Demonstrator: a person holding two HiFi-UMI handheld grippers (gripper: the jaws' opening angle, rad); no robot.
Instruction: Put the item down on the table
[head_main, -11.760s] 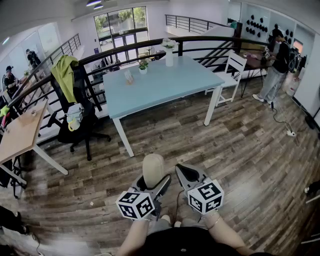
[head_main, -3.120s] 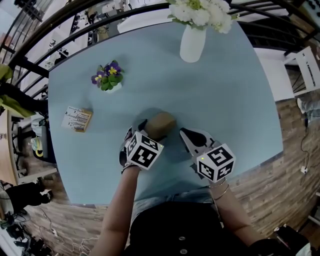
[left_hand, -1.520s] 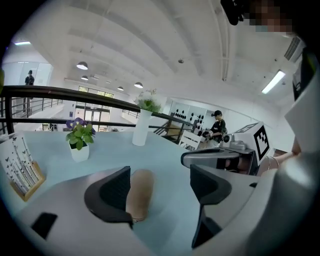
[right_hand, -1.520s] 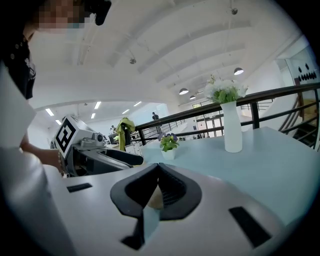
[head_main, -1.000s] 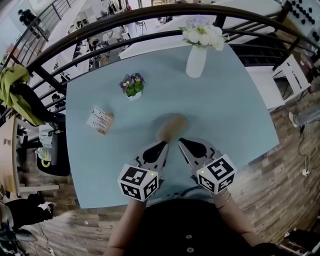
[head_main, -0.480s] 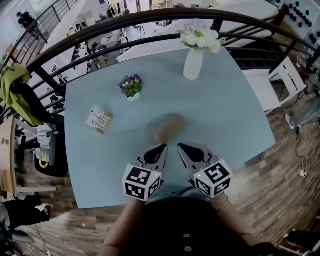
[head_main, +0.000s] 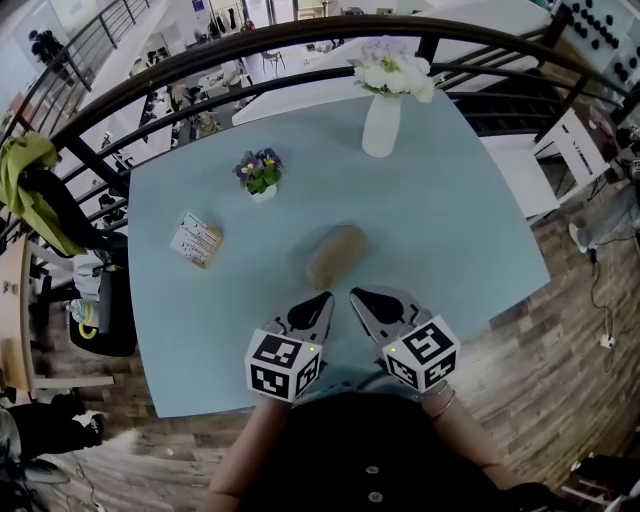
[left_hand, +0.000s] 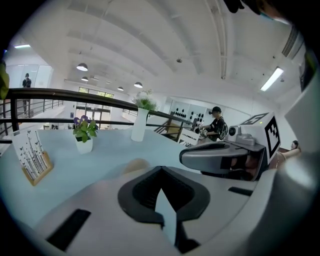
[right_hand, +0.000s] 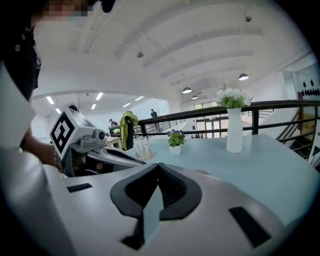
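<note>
A tan, rounded item (head_main: 337, 255) lies free on the light blue table (head_main: 450, 220), near its middle. My left gripper (head_main: 325, 297) is shut and empty, its tips a short way in front of the item and not touching it. My right gripper (head_main: 355, 296) is beside it, also shut and empty. In the left gripper view the item (left_hand: 134, 165) shows just past the closed jaws of the left gripper (left_hand: 160, 170), with the right gripper (left_hand: 220, 155) at the side. The right gripper view has the right gripper (right_hand: 159, 167) with jaws meeting and the left gripper (right_hand: 105, 152) at the left.
A white vase of white flowers (head_main: 381, 120) stands at the table's far side. A small pot of purple flowers (head_main: 262, 175) and a card holder (head_main: 197, 240) stand to the left. A dark railing (head_main: 150, 85) runs behind. The table's front edge (head_main: 330, 380) is under my hands.
About three seconds ago the left gripper was at the item; now the item lies alone and both grippers are drawn back. Over the last second nothing visibly moved.
</note>
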